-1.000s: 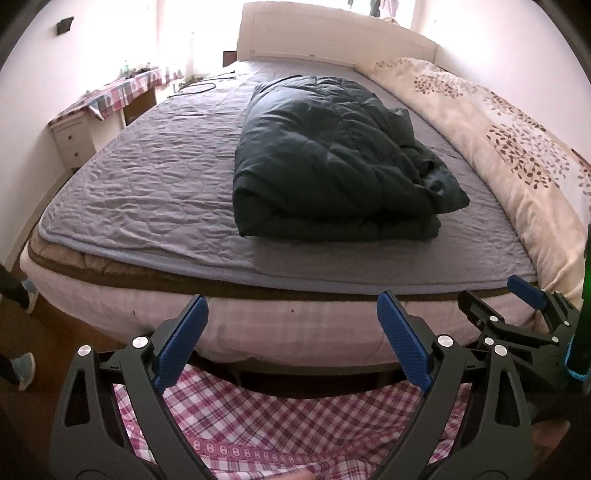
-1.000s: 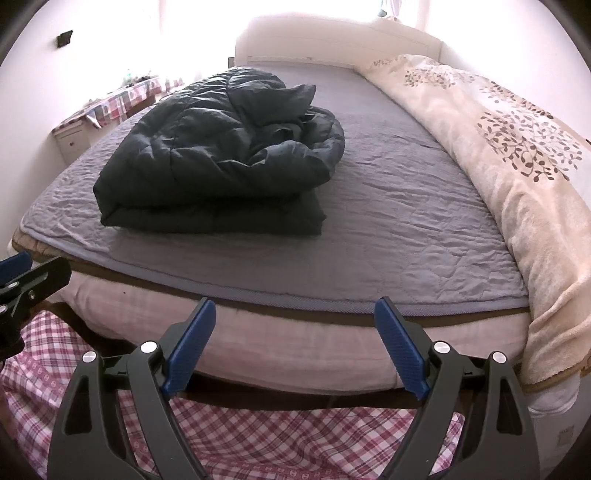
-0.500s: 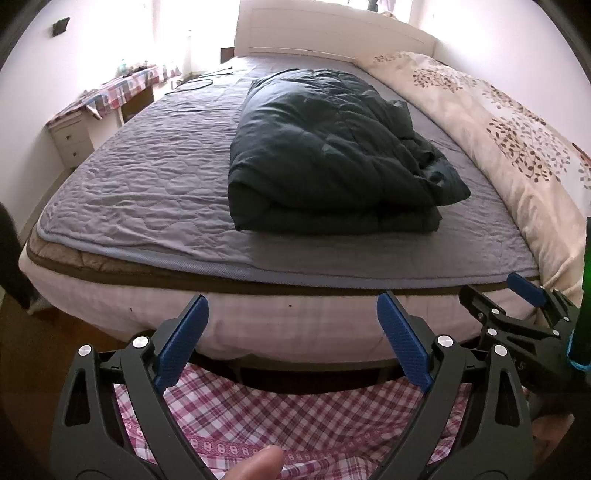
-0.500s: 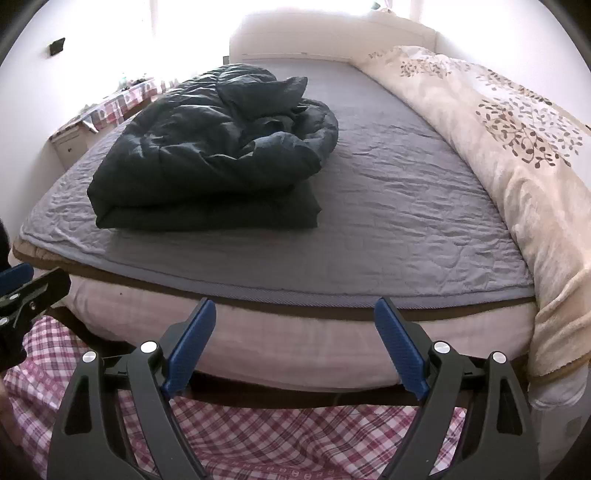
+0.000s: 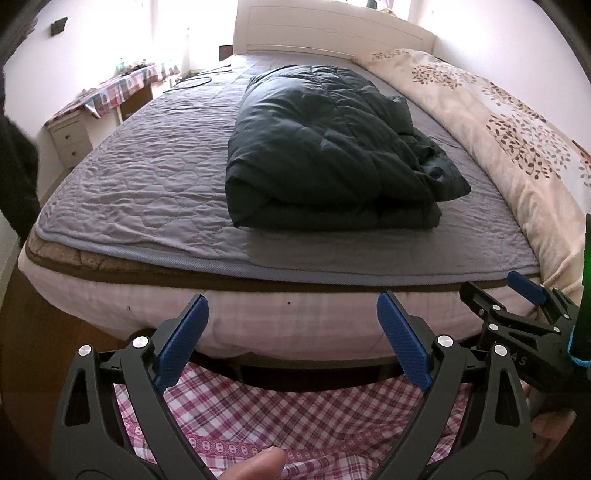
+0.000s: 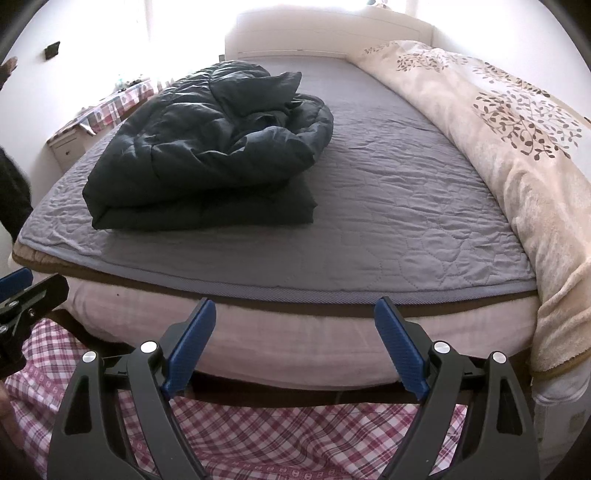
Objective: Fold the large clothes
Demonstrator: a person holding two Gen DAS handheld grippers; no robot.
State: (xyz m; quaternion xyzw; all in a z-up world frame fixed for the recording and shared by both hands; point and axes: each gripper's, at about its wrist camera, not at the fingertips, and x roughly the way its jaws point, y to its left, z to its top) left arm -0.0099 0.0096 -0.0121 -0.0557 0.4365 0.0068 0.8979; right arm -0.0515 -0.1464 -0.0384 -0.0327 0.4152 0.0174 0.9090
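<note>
A dark puffy jacket (image 5: 332, 155) lies folded in a thick bundle on the grey quilted bed cover (image 5: 147, 177); it also shows in the right wrist view (image 6: 207, 147). My left gripper (image 5: 291, 339) is open and empty, held off the foot of the bed, well short of the jacket. My right gripper (image 6: 295, 339) is open and empty, also off the foot of the bed. The right gripper shows at the right edge of the left wrist view (image 5: 517, 314).
A cream blanket with a leaf print (image 6: 498, 129) runs along the bed's right side. A white headboard (image 5: 332, 33) stands at the far end. A side table with a checked cloth (image 5: 110, 88) stands left of the bed. Pink checked fabric (image 6: 277, 435) is below both grippers.
Both grippers have risen and tipped a little toward the bed, so the jacket sits lower in each view. Both stay open and empty. The jacket has not moved.
</note>
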